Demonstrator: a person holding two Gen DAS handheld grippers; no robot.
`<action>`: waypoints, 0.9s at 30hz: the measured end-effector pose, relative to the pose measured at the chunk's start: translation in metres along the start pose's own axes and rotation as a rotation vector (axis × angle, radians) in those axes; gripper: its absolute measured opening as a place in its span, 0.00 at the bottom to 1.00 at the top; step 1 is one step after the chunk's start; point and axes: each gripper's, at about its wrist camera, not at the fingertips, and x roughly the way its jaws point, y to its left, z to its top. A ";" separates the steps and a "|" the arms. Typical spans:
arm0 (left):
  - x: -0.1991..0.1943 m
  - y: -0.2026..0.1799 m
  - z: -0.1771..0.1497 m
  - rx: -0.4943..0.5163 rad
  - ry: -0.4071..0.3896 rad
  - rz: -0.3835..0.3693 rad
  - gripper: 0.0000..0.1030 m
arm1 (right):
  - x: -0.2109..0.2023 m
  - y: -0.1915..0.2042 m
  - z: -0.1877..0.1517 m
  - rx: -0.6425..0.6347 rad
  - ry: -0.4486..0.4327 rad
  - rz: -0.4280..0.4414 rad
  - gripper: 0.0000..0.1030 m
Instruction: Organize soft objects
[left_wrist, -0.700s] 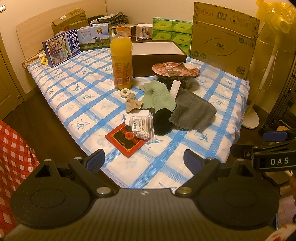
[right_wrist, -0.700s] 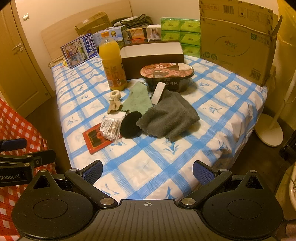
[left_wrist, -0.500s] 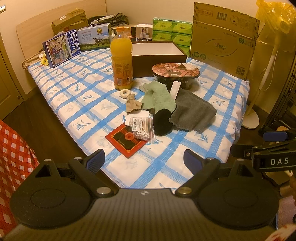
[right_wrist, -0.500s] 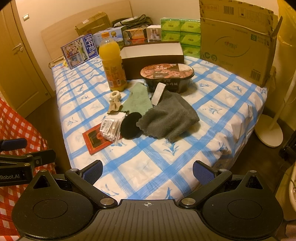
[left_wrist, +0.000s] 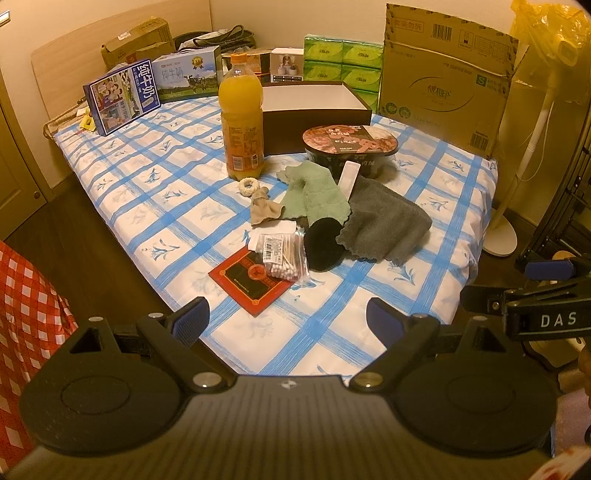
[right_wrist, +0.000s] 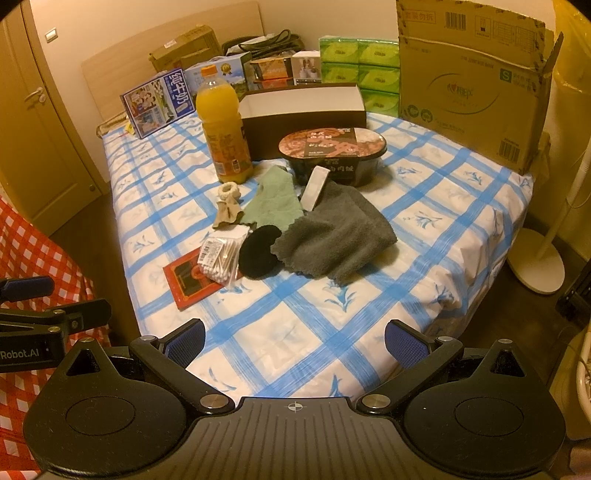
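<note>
Blue-checked bed sheet (left_wrist: 177, 192): nothing shifted lately; grey fleece cloth (right_wrist: 332, 236) beside noodle bowl (right_wrist: 332, 147) untouched. Left gripper (left_wrist: 288, 321) and right gripper (right_wrist: 295, 341) gape wide, empty; sorting unstarted.

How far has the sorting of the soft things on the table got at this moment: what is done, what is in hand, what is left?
Nothing looks done: the open box shows no cloth inside. Nothing is in hand: the left gripper and right gripper hang at the near edge, jaws wide and empty. Left: the grey towel, green cloth, black round pad, beige cloth and scrunchie, all in the clutter.
</note>
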 end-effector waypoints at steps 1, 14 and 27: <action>0.000 0.000 0.000 0.000 0.000 0.000 0.88 | 0.000 0.000 0.000 0.000 0.000 0.000 1.00; -0.001 -0.002 0.002 -0.001 -0.001 0.001 0.88 | 0.000 0.000 0.000 -0.001 -0.002 0.001 1.00; -0.001 -0.002 0.001 0.000 -0.002 0.001 0.88 | 0.000 0.000 0.001 -0.002 -0.003 0.001 1.00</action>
